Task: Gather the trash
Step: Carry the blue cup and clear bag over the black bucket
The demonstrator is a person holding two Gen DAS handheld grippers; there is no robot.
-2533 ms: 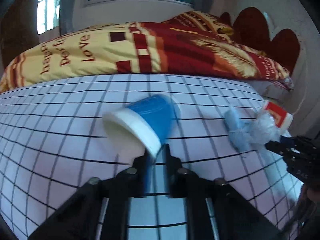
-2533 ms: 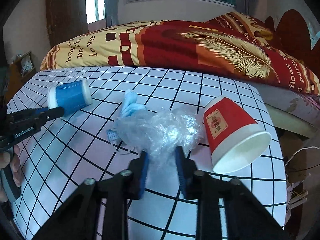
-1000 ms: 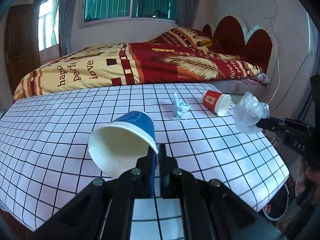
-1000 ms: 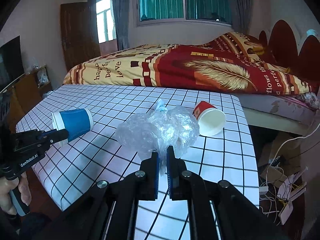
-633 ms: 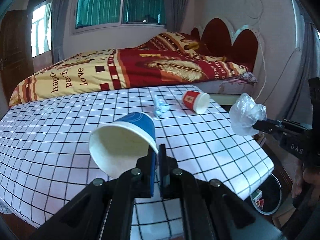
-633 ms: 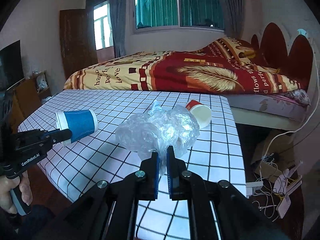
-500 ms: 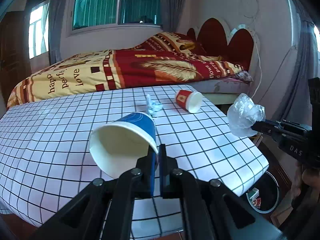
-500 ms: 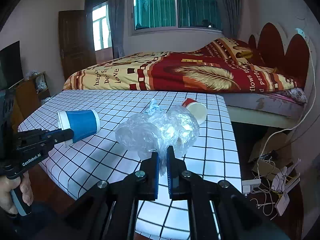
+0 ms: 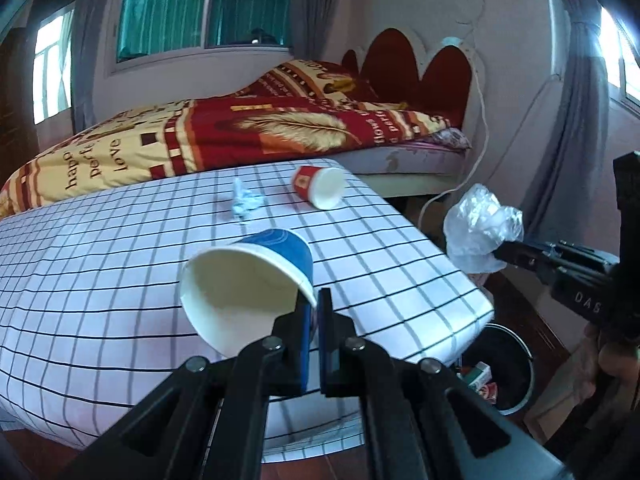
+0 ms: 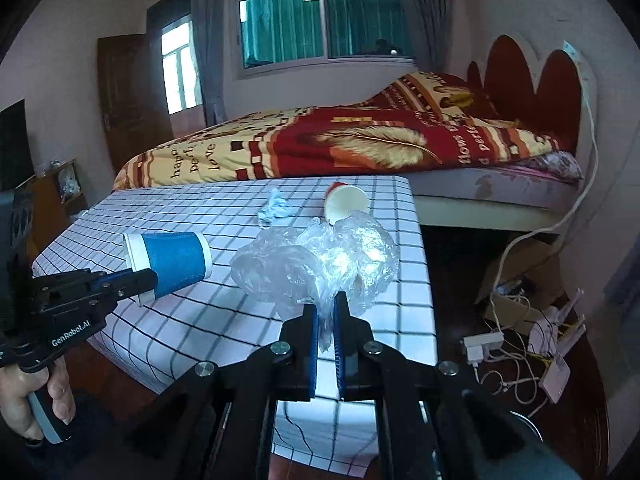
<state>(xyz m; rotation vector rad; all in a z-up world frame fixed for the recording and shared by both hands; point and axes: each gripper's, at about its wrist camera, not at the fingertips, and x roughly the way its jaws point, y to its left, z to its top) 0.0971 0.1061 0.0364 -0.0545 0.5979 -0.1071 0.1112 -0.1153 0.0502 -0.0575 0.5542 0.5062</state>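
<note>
Left gripper point(image 9: 315, 322) fingers clamped on rim of blue cup point(image 9: 256, 276), carrying it off bench point(image 9: 100, 280).
Right gripper point(image 10: 325, 322) fingers clamped on clear plastic bag point(image 10: 316, 264), also lifted.
Both hands pulling back from bench; earlier both sat low over it.
Black bin point(image 9: 508, 368) now showing on floor by bench corner, likely drop spot.
Blue tissue point(image 9: 244, 202) and red cup point(image 9: 318, 186) still lying on bench, further away than before.

Your left gripper point(image 9: 315, 312) is matte black, with blue pads on its fingers point(image 9: 303, 334) and round silver screws along the linkage arms behind them. Your right gripper point(image 10: 325, 320) is built alike. Seen from there, the left gripper's body reads "GenRobot.AI" in white above a grey-blue handle.
</note>
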